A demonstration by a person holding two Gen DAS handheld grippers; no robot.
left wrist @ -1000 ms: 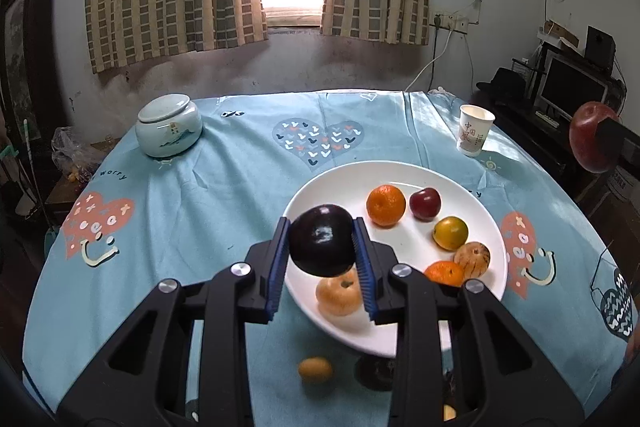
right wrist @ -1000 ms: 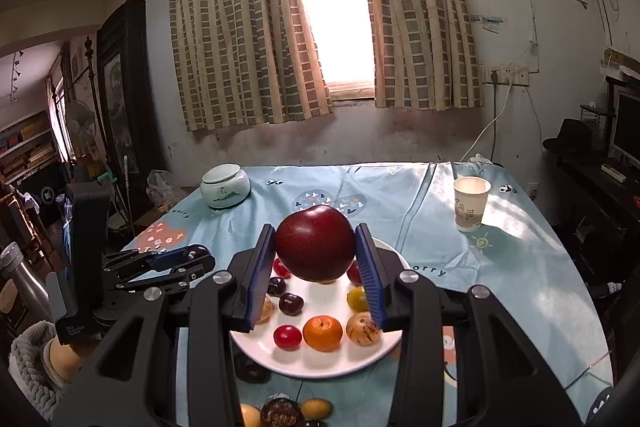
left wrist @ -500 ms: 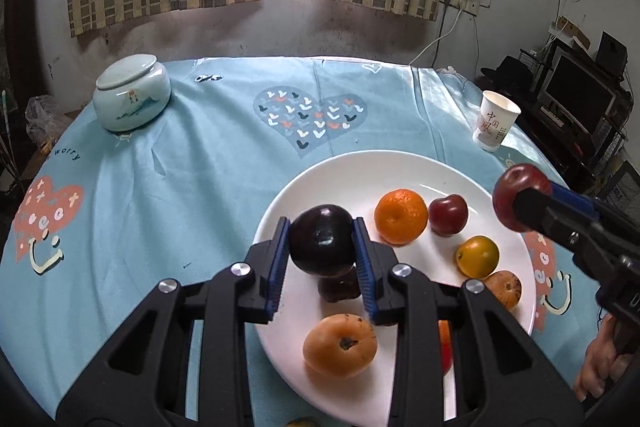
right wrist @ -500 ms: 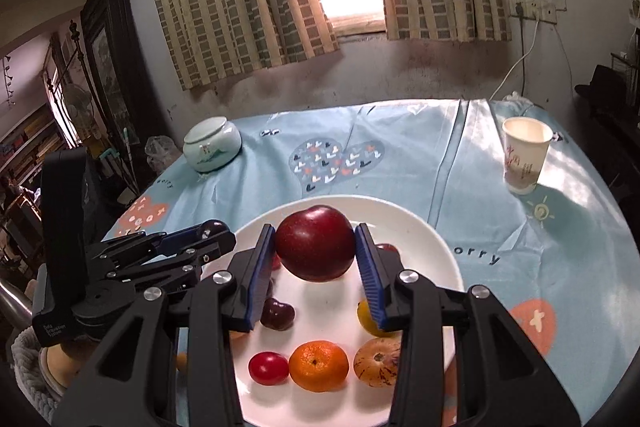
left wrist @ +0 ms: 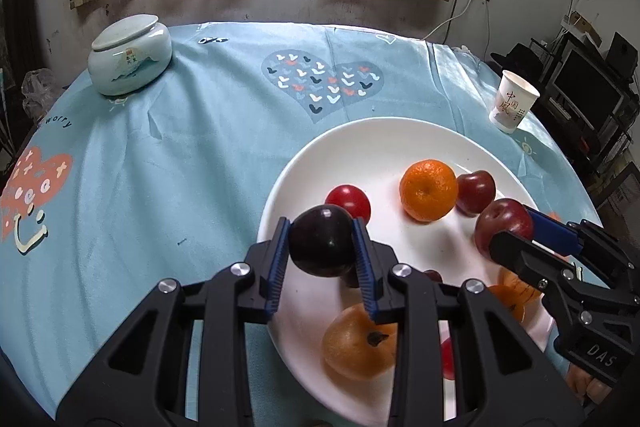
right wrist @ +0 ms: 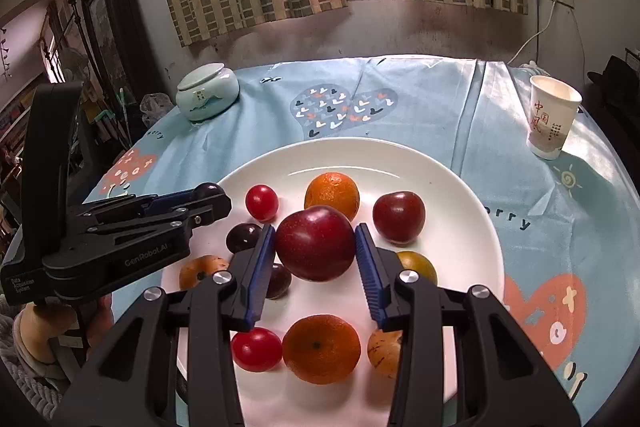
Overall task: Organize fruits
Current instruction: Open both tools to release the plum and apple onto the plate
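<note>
My left gripper [left wrist: 322,247] is shut on a dark purple plum [left wrist: 320,241] and holds it over the left part of a white plate [left wrist: 360,135]. My right gripper [right wrist: 316,251] is shut on a large red plum [right wrist: 314,243] over the middle of the plate [right wrist: 460,195]. The plate holds several fruits: oranges [right wrist: 332,195], cherry tomatoes [right wrist: 262,203], a red plum [right wrist: 398,215] and dark plums [right wrist: 242,237]. The left gripper shows in the right wrist view [right wrist: 208,193], the right gripper in the left wrist view [left wrist: 508,231].
A pale lidded ceramic jar [left wrist: 128,55] stands at the back left of the blue tablecloth [left wrist: 200,147]. A paper cup [left wrist: 512,103] stands at the back right. Dark furniture and a monitor [left wrist: 580,87] lie beyond the table's right edge.
Both grippers have moved forward and down over the plate with their fruit still held. The right gripper has come in close beside the left one.
</note>
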